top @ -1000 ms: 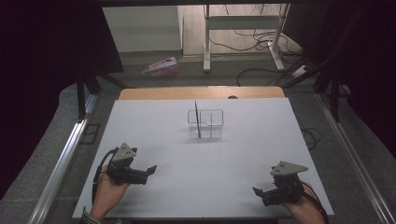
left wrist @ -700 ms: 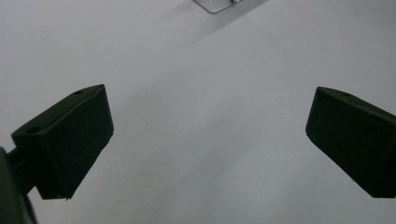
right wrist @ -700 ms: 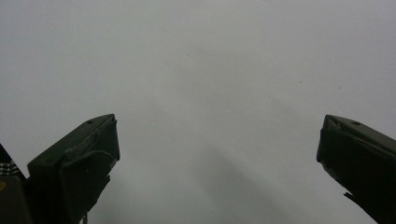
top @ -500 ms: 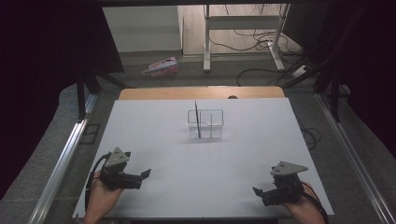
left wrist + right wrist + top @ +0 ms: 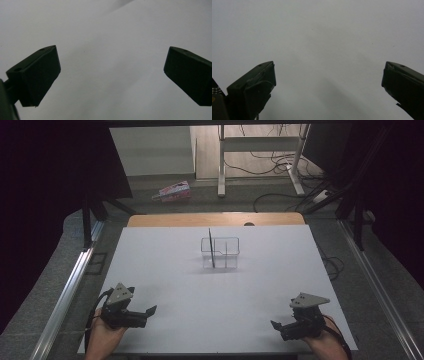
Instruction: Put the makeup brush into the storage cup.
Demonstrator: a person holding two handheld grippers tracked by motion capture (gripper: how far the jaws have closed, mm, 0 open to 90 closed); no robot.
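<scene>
Two grippers sit low at the near edge of the white surface (image 5: 260,270), well apart. Left gripper (image 5: 150,311) rests at the near left corner, jaws spread wide, nothing between them. Right gripper (image 5: 275,326) lies at the near right corner, jaws just as wide and bare. Centre stage, far from both, stands a clear box (image 5: 220,253) with a dark, thin stick (image 5: 212,248), possibly a pen, upright in its left part.
</scene>
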